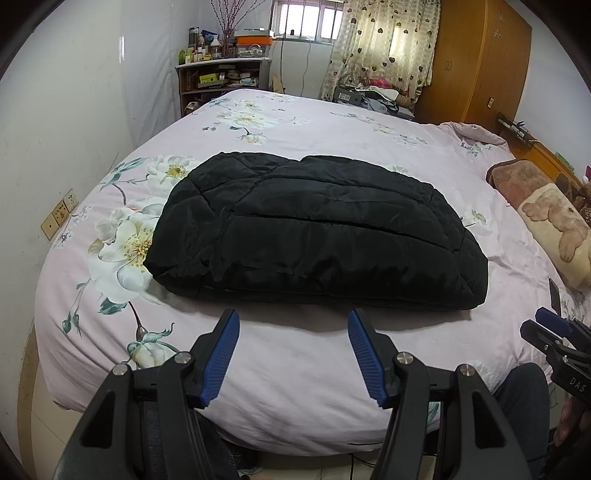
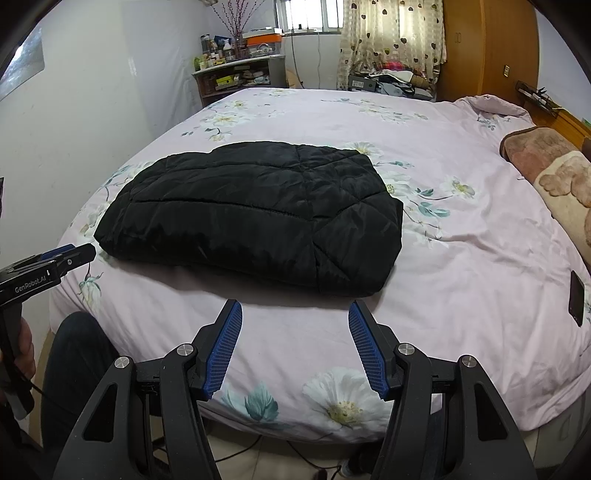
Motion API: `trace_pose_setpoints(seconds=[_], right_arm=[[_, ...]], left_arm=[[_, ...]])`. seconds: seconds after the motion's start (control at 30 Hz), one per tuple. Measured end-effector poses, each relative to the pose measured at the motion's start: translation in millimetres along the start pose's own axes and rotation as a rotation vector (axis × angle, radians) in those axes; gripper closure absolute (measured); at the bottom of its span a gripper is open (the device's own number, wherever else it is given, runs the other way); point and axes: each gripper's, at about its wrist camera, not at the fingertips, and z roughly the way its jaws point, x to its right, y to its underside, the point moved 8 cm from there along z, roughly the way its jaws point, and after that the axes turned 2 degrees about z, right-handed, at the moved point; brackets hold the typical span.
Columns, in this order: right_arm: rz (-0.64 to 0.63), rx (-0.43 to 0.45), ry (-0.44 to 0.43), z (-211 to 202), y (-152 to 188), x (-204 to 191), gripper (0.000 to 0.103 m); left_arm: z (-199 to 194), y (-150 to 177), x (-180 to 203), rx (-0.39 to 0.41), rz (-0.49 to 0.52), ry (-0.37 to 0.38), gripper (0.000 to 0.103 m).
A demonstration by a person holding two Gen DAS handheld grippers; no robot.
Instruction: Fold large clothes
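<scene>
Folded black jacket (image 1: 314,236), sleeves hidden, on bed (image 1: 295,369)

Daylight from the far window (image 1: 308,18), blown out white; soft shadow under the black coat (image 2: 255,210); edges bend, corners perhaps vignetted.

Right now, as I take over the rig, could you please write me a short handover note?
Left gripper: open, empty, above the bed's near edge.
Right gripper: open, empty, likewise short of the garment.
Black quilted jacket: lies on the floral bedspread as a compact folded bundle; neither gripper touches it.
Done: the folding appears complete.
Left: perhaps only tidying; a phone lies to the right.
</scene>
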Motion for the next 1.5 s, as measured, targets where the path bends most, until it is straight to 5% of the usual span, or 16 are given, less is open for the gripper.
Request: trace_pose_setpoints(seconds=[1.5], right_arm=[[-0.007,0.0,0.001,-0.3,-1.1,-0.6,0.042]], left_arm=[[0.1,-0.6,0.8,0.02,-0.015,-0.031,0.039]])
